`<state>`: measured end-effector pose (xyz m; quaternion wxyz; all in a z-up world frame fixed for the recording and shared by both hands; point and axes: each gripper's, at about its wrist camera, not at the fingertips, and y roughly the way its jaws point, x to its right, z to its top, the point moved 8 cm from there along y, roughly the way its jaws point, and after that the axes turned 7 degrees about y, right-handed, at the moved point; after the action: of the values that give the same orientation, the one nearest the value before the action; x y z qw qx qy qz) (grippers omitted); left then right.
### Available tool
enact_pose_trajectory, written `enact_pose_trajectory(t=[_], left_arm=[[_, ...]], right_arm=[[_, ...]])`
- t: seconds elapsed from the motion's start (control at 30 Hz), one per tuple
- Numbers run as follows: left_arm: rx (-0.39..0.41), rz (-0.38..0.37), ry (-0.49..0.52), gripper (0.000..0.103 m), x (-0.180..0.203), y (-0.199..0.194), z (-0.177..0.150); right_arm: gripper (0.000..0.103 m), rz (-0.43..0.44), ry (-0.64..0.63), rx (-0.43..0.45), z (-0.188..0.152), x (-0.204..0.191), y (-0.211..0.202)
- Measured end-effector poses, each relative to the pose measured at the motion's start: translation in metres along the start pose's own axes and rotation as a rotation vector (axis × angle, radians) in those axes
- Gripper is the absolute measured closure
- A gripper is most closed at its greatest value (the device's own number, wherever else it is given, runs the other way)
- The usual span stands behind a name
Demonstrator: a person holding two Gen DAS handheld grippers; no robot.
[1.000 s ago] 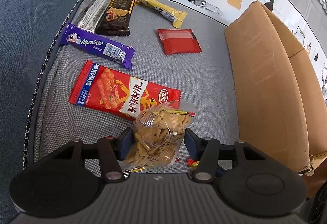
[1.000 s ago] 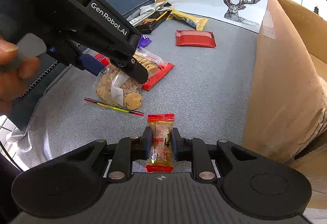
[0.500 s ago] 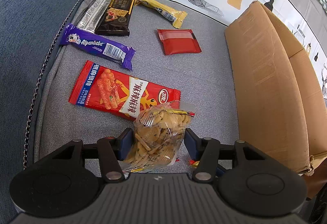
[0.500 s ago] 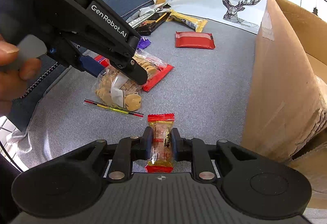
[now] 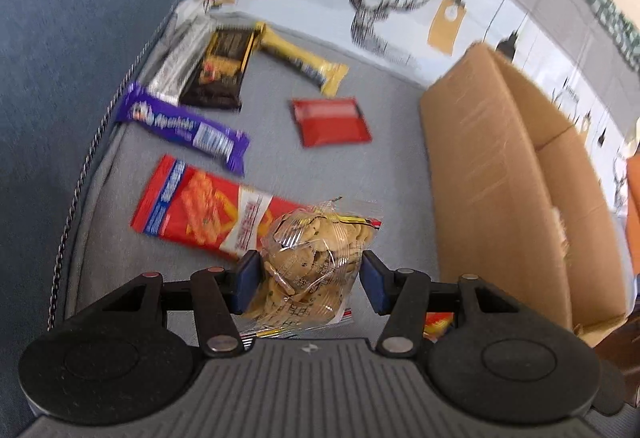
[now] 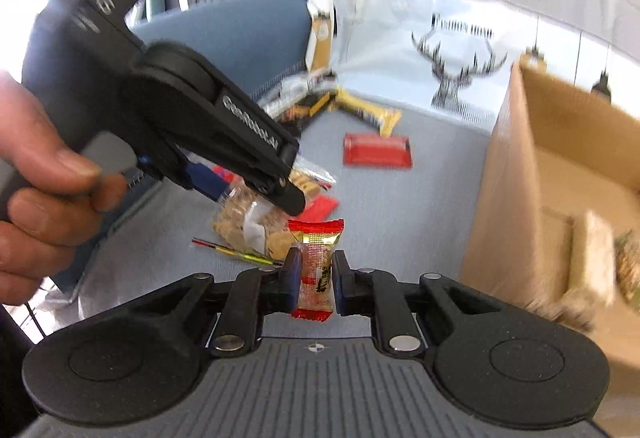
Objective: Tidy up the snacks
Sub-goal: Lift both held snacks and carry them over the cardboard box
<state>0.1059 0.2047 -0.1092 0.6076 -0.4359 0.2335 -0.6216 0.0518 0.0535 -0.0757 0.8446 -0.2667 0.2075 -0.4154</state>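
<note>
Your left gripper (image 5: pixel 306 286) is clenched on a clear bag of small biscuits (image 5: pixel 316 254); both blue pads press its sides, and its lower edge hangs near the grey cushion (image 5: pixel 396 198).

Your right gripper (image 6: pixel 315 280) grips a small red-ended candy packet (image 6: pixel 316 268), held upright between narrow jaws and clear of the cushion.

Your hand (image 6: pixel 44 194) on the left tool's grip shows at the right camera's left edge.

Lying loose on the cushion:
- long red snack pack (image 5: pixel 200 206), partly under the biscuit bag
- purple candy bar (image 5: pixel 184 126)
- dark chocolate wrapper (image 5: pixel 220 70), touching a silver wrapper (image 5: pixel 176 66)
- yellow bar (image 5: pixel 304 58)
- flat red packet (image 5: pixel 330 120), apart from the rest

Open cardboard box (image 5: pixel 500 174) stands to the right; items inside it are blurred.
</note>
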Motion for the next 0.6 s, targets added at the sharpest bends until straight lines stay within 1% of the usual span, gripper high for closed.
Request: enact_pose_trajectory(t=[0.17,0.33,0.5,0.6], left_arm=[[0.113,-0.027,-0.01,0.044,0.008,-0.017,0.016],[0.262,-0.057,0.006,0.044,0.024,-0.039,0.035],[0.392,-0.099,0.027,0.044,0.051,-0.058,0.05],[0.449,-0.122,0.047,0.044,0.07,-0.066,0.055]], right_arm=[[0.087,0.011,-0.001,0.124,0.028,0.008,-0.033],[0.087,0.017,0.063,0.244,0.066,0.032,-0.07],[0.087,-0.037,0.125,0.379,0.114,0.084,-0.111],[0.087,-0.097,0.162,0.413,0.126,0.124,-0.119]])
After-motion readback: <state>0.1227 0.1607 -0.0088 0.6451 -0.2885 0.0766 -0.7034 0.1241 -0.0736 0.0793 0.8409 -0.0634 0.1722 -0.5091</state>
